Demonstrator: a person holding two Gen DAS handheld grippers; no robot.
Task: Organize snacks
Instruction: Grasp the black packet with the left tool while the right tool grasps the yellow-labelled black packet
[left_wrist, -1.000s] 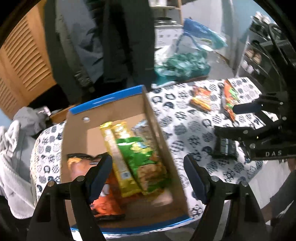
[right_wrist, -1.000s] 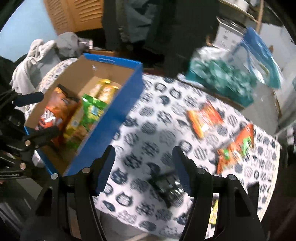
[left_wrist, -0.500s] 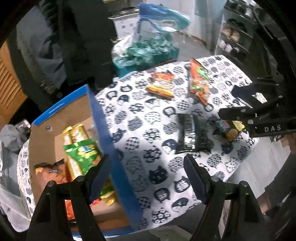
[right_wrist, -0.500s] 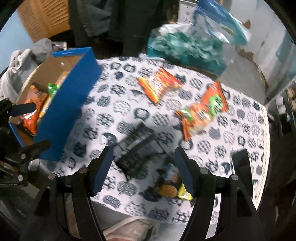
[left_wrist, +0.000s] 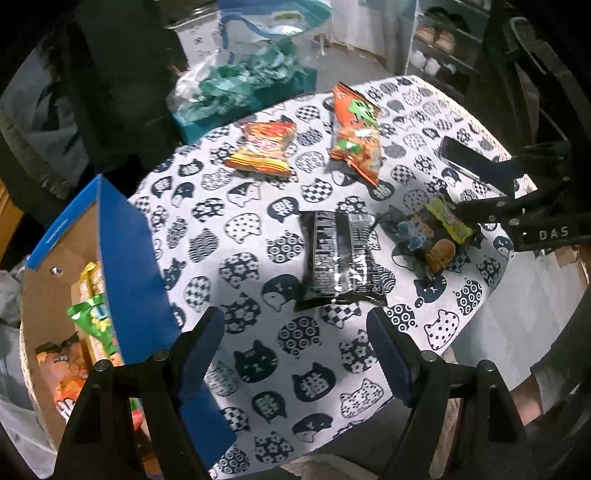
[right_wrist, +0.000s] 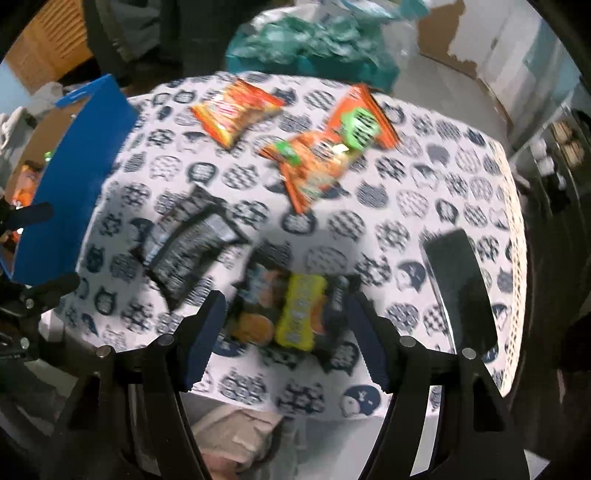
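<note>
My right gripper (right_wrist: 286, 319) hung with its jaws wide apart, straddling the dark snack pack with the yellow label (right_wrist: 291, 314) on the cat-print surface (right_wrist: 424, 184). My left gripper (left_wrist: 295, 343) was likewise apart and empty, the black foil packet (left_wrist: 340, 254) just ahead of it and the blue-sided box (left_wrist: 125, 266) of sorted snacks off to its left. Two orange packets (right_wrist: 317, 158) lay farther ahead of both. I judged the pick needed the right jaws lowered squarely over the pack's middle, pinching the crinkly film without dragging it toward the surface's near edge.
</note>
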